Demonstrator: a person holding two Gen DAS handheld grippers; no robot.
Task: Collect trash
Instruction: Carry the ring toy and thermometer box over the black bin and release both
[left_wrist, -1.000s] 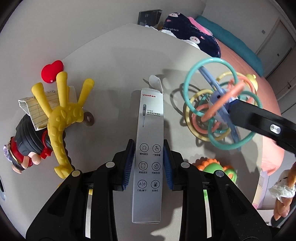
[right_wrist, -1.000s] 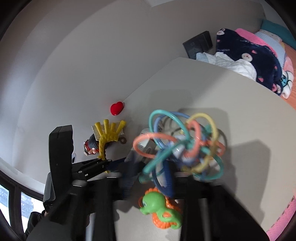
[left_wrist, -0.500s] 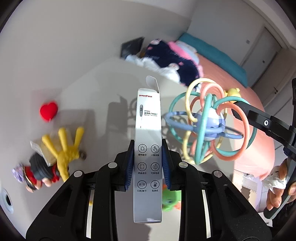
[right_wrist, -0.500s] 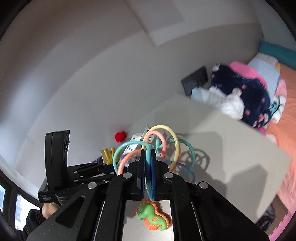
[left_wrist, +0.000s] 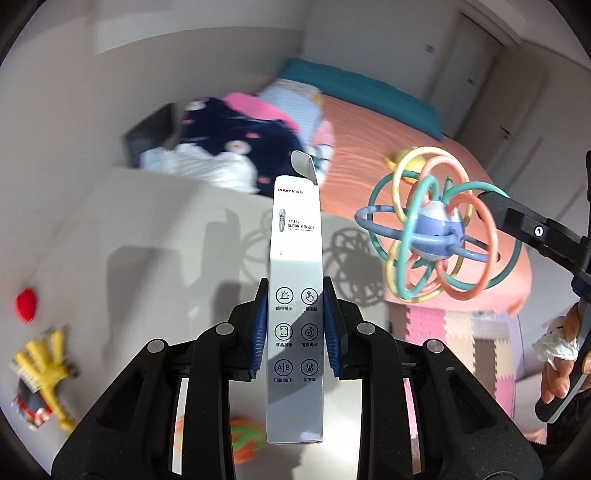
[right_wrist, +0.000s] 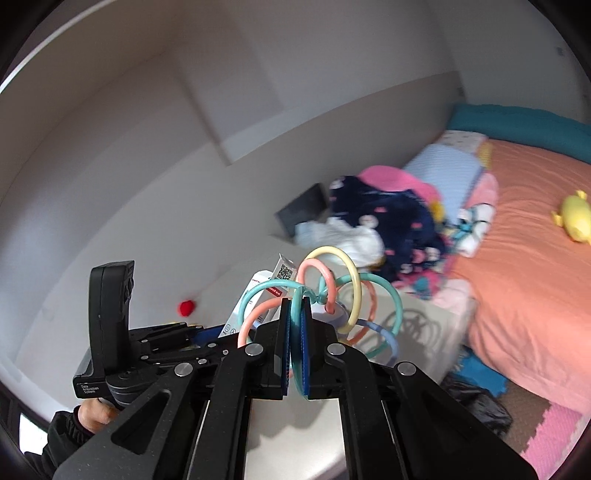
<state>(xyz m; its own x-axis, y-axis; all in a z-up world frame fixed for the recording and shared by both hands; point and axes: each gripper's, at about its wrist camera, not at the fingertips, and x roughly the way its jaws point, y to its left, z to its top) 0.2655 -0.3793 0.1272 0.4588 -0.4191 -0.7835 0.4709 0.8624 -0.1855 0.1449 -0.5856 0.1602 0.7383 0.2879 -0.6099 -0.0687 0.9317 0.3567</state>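
Note:
My left gripper (left_wrist: 294, 295) is shut on a long white thermometer box (left_wrist: 295, 258), its top flap open, held up above the grey table (left_wrist: 166, 229). The box also shows in the right wrist view (right_wrist: 258, 295). My right gripper (right_wrist: 295, 310) is shut on a teal ring of a colourful ring-ball toy (right_wrist: 332, 295), held in the air to the right of the box. The ring-ball toy (left_wrist: 432, 229) and the right gripper's finger (left_wrist: 524, 225) show in the left wrist view.
On the table lie a red heart (left_wrist: 26, 304), a yellow giraffe toy (left_wrist: 48, 369) over a dark toy, and an orange-green toy (left_wrist: 243, 439). Clothes (left_wrist: 236, 147) are piled at the table's far end. A bed (right_wrist: 535, 258) and foam floor mats (left_wrist: 443, 332) lie to the right.
Both grippers have risen well above the table with their loads and tilted toward the bed. The toys on the table have dropped low in view.

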